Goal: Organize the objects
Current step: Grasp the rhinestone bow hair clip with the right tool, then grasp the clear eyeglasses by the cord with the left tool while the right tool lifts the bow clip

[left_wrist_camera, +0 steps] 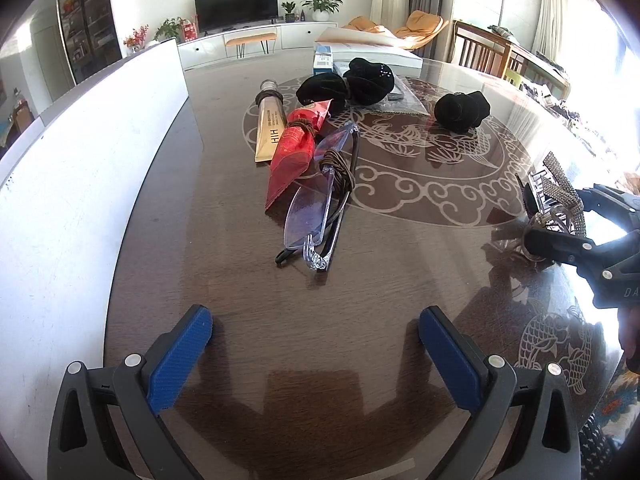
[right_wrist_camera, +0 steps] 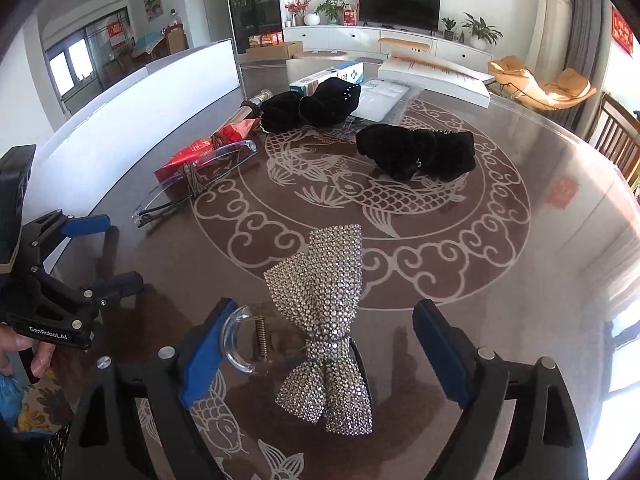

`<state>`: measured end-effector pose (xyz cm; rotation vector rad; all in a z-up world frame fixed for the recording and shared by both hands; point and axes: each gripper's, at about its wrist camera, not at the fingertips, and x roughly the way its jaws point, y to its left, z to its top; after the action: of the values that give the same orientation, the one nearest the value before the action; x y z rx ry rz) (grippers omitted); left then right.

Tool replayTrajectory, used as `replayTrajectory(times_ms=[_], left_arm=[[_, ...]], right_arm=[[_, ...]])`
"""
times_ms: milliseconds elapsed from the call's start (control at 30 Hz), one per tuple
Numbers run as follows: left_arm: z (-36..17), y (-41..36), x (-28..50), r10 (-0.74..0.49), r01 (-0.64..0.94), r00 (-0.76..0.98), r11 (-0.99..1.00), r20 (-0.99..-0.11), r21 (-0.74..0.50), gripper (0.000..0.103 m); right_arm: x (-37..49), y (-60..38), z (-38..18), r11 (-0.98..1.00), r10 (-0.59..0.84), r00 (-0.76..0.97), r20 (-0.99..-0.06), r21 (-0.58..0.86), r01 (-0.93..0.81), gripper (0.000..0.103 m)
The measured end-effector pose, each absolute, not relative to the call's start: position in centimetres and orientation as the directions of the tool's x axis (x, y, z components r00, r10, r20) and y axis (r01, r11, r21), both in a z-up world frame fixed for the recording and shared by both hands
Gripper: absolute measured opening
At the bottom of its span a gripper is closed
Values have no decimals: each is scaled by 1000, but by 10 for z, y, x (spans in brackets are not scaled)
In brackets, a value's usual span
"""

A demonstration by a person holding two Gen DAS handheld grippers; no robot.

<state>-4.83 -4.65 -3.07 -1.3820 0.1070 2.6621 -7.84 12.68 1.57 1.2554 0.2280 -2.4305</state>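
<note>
Lies on the bench (right_wrist_camera: 520, 264) between the spread right claw's (right_wrist_camera: 320, 344) pads, touching neither: sparkly bow clip (right_wrist_camera: 324, 312); left claw (left_wrist_camera: 316, 356) spread, empty.

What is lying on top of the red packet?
A brown hair tie wraps the red packet, and the folded glasses overlap its lower edge. Whatever lies under the packet is hidden.

"CenRobot.AI" is printed in white on the black body of the left gripper (right_wrist_camera: 116, 254) in the right wrist view. "HIH" is read on the beige tube (left_wrist_camera: 269, 130), and "DA" on the right gripper (left_wrist_camera: 560, 220).
</note>
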Motion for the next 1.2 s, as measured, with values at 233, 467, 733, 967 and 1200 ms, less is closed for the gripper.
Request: replayTrajectory(times_ms=[233,467,733,967,1200], left_arm=[[-30,-46,-48,91,-158,-568,-987,-818,0,103],[-25,-47,-71,126,-136,-526,-989,-841,-63,103],[-19,-26,-89,59,-98,-580,-995,-812,-2,28],[-20,-24,-19,63,-82,-590,-996,-805,-18,29],[-11,-23,-37,89,-100,-584,-994,-806,-38,81]], right_arm=[[-82,119,1,-921,-233,-548,-803,2,389,90],[-87,121,-2,-939,-192,-548,-814,-10,344,103],[-87,121,-2,-939,-192,-547,-815,-10,344,103],[-87,121,-2,-939,-193,-547,-815,-9,344,103],[-87,121,-2,-939,-192,-547,-815,-9,344,103]])
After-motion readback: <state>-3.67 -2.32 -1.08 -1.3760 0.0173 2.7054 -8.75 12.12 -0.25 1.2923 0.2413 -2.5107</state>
